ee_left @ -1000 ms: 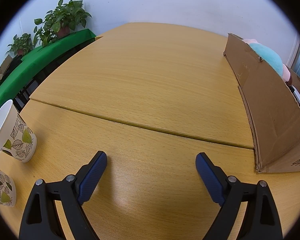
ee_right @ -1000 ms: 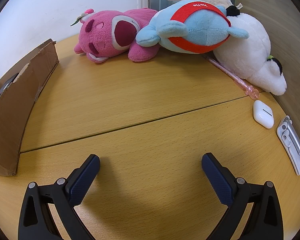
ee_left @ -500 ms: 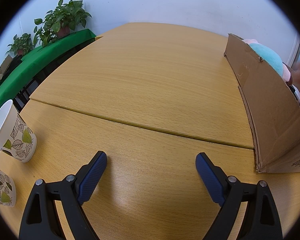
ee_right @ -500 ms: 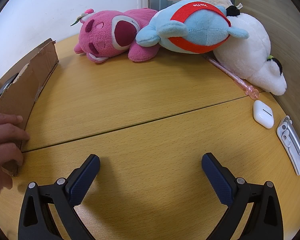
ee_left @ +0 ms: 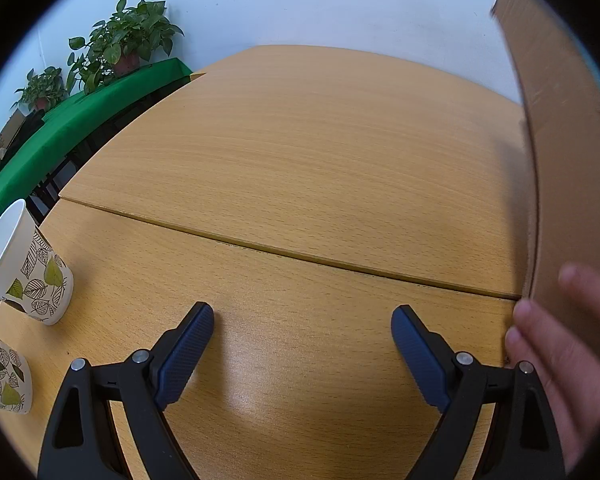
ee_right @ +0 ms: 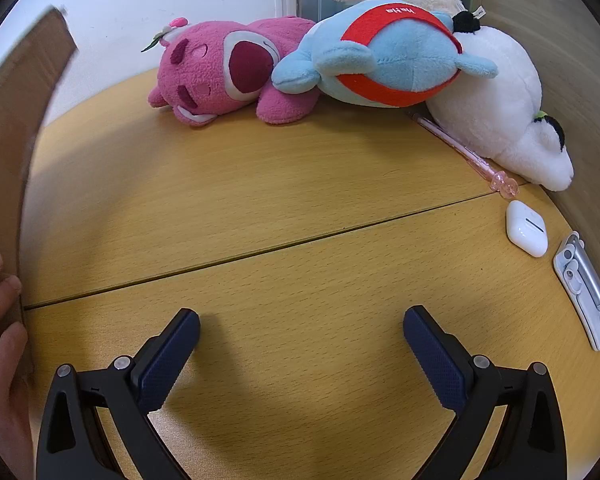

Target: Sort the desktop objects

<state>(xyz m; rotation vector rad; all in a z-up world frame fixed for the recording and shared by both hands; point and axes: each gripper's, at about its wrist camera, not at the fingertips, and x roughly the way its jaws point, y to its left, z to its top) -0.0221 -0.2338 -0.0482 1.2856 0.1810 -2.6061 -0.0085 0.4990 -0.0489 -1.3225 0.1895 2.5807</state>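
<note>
- A cardboard box [ee_left: 568, 168] is seen to the right of the left gripper [ee_left: 302, 344] and to the left of the right gripper [ee_right: 300, 344], so it stands between the two tools. It looks blurred, so it may be moving.
- The box is touched by a bare hand [ee_right: 0, 344]. It is probably being put where toys can be dropped in.
- Ahead of the right gripper, three soft toys are piled together: a pink bear [ee_right: 224, 76], a blue toy [ee_right: 384, 56] and a white toy [ee_right: 500, 112].
- A pink pen [ee_right: 460, 150] is tucked against the white toy. A white earbud case [ee_right: 526, 228] and a metal clip [ee_right: 584, 284] lie nearby to the right.
- Two leaf cups [ee_left: 24, 256] are seen left of the left gripper.
- Both tools are held wide apart and low over the table [ee_left: 300, 168]. Nothing is gripped.
- No sorting looks started yet.
</note>
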